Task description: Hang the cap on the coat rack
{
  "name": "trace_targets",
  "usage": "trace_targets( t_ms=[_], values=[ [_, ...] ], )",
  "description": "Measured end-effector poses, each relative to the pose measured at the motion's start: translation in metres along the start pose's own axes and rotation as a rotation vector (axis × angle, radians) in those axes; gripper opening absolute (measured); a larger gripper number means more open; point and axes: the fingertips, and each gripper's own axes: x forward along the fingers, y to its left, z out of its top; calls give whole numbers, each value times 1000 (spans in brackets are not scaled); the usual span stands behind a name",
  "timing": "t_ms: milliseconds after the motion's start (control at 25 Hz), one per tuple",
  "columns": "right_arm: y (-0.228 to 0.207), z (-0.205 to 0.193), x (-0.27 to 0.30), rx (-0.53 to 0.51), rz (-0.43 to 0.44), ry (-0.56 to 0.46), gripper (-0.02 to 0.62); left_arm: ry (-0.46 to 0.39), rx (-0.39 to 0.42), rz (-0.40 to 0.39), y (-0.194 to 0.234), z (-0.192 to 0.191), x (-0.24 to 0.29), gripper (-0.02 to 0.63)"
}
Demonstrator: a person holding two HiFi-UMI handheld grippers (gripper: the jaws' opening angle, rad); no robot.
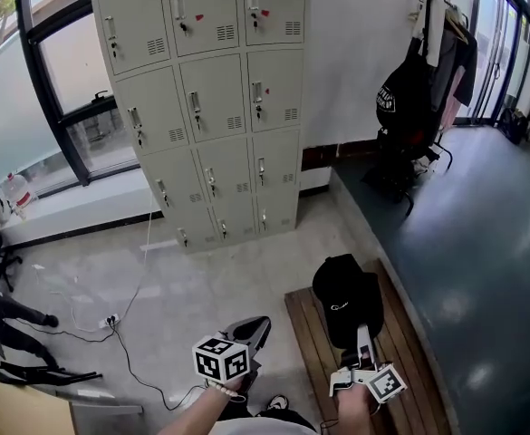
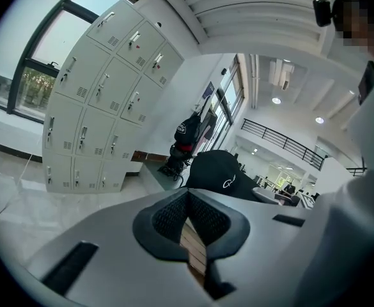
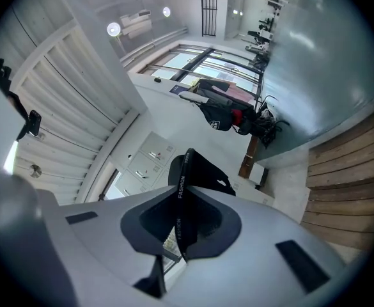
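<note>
Right hand-held gripper (image 1: 362, 335) was clamped on the strap (image 3: 178, 197) of the cap (image 1: 346, 295), holding it out front, off the floor, ready for the rack (image 1: 430, 34) well ahead. Left hand-held gripper (image 1: 255, 329), jaws together and empty, hung alongside as a spare.

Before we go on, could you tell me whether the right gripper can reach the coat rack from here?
Probably not yet. The right gripper, shut on the cap, looks far short of the coat rack. The dark floor between them looks open, so the way seems free.
</note>
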Motion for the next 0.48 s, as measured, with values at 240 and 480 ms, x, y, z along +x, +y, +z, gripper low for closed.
trace_targets(
  t_ms=[240, 480],
  values=[
    [-8, 7, 25, -12, -21, -36, 20, -2, -1, -44, 17, 18, 31, 3],
    [1, -2, 73, -18, -22, -65, 20, -13, 8, -79, 60, 62, 65, 3]
  ],
)
